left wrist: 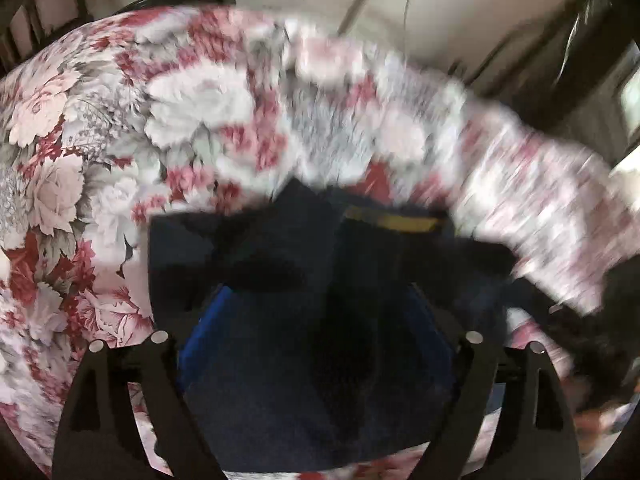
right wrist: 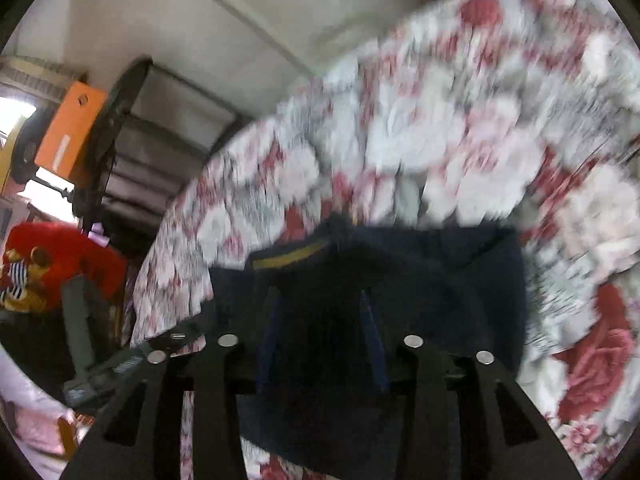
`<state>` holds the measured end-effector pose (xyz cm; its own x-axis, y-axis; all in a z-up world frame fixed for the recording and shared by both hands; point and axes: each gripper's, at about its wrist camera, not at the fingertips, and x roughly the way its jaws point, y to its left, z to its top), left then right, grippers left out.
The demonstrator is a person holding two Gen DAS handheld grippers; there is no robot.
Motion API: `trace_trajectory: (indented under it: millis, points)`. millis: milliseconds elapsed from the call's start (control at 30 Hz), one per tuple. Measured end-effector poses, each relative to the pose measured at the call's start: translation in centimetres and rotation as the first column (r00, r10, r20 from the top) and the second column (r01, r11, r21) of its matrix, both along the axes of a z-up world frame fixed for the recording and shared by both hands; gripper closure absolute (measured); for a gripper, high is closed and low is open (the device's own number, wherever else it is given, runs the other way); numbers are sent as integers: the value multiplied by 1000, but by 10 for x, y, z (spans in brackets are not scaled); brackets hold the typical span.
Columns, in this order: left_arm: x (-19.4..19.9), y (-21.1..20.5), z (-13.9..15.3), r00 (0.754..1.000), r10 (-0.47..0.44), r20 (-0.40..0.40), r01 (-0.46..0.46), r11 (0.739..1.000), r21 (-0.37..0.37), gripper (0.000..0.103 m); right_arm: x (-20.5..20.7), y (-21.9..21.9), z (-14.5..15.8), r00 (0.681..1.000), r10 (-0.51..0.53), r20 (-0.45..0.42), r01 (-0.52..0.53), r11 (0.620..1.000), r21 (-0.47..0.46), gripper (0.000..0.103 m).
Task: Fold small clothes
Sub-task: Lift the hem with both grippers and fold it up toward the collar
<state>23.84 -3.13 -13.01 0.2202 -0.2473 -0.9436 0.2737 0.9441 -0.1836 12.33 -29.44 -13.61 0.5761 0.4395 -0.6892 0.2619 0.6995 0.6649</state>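
Dark navy cloth (left wrist: pixel 304 312) lies folded on the flowered bedspread (left wrist: pixel 80 184), directly under both grippers. Blur smears everything. Left gripper (left wrist: pixel 316 336) stands wide apart; right gripper (right wrist: pixel 320 344) partly apart, neither pinching fabric. Only the right view shows an orange box (right wrist: pixel 70 132) and red toy (right wrist: pixel 60 256).

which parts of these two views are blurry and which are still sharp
Left wrist view: the floral cloth is crisp at left but smeared toward the right; the dark garment is soft. Right wrist view: nearly all the floral cloth is streaked, while the gripper fingers stay sharp.
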Motion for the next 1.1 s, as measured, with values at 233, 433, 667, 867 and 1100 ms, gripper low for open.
trace_trajectory:
  millis: [233,433,667,867,1100]
  points:
    - [9,18,-43,995,99,19,-99,928,359,4,-14,-46,-55,963,-193,-187,218,968,125,84]
    - [19,53,-40,977,212,-40,-194,946,260,5,-9,-17,-12,985,-150,-90,135,978,-158,56]
    - [2,21,-2,997,31,67,-38,993,110,6,0,4,-10,997,-30,-70,18,986,-168,49]
    - [-4,13,-55,998,-21,-52,36,954,297,4,-5,-22,-39,981,-106,-165,106,994,-7,48]
    - [-22,5,-16,995,-101,-27,104,961,255,5,-15,19,3,993,11,-121,-34,980,-197,46]
